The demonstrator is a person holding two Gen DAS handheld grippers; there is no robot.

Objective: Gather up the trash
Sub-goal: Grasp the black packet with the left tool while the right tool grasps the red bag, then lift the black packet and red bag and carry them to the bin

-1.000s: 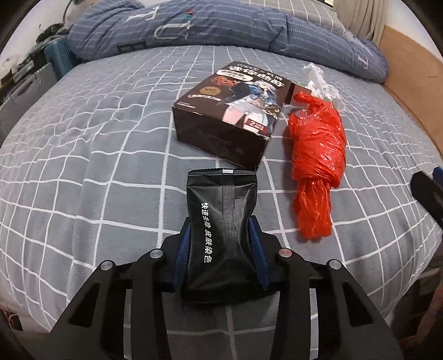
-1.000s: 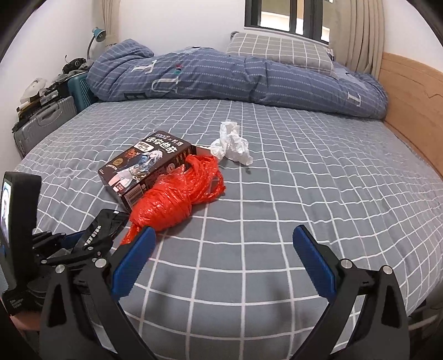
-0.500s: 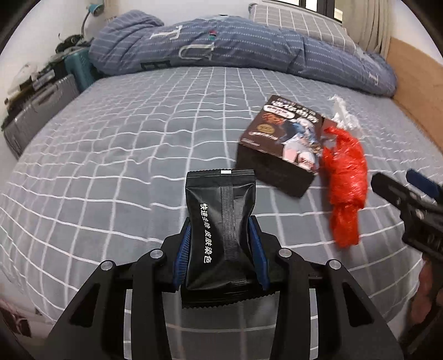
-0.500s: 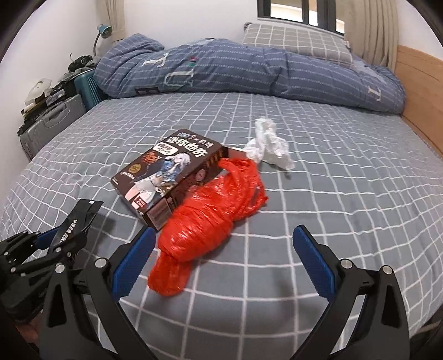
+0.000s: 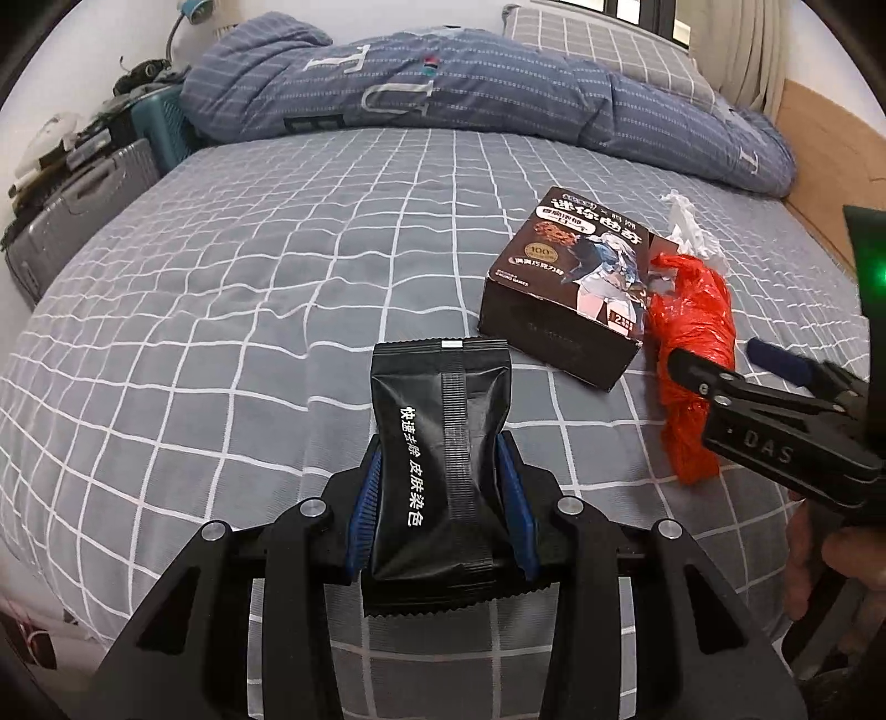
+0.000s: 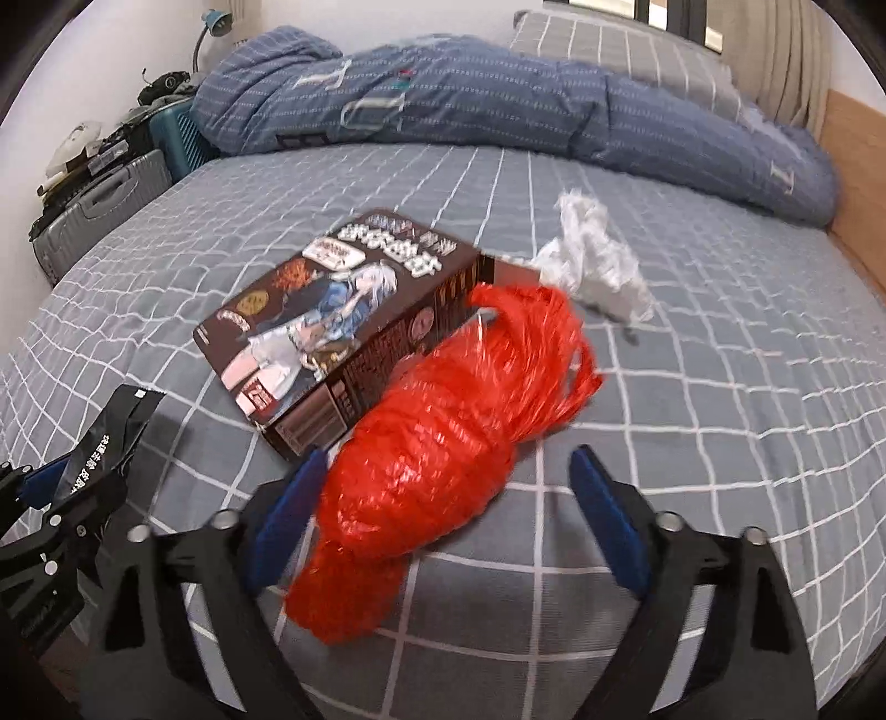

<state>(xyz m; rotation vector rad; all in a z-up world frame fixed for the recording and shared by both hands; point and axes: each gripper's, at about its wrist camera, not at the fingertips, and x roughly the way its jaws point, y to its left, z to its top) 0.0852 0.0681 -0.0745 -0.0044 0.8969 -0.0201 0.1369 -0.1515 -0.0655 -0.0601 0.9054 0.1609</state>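
Note:
My left gripper (image 5: 438, 448) is shut on a black sachet with white lettering (image 5: 443, 387), held above the grey checked bed (image 5: 221, 310). A crumpled red plastic bag (image 6: 476, 387) lies on the bed beside a dark snack box (image 6: 338, 315). My right gripper (image 6: 448, 459) straddles the near half of the red bag and its jaws are closing. The right pad stands clear of the bag. A wad of white tissue (image 6: 598, 266) lies just behind the bag. In the left wrist view the right gripper (image 5: 720, 354) reaches in from the right over the red bag (image 5: 692, 310).
A folded blue duvet (image 5: 443, 83) and a checked pillow (image 5: 598, 50) lie across the far side of the bed. A grey suitcase (image 5: 72, 221) and clutter stand at the left. A wooden headboard (image 5: 830, 144) runs along the right. The bed's near edge is below both grippers.
My right gripper has come forward and down onto the red bag, and its jaws have narrowed around it. The left gripper, still holding the sachet, drew back to the left early on.

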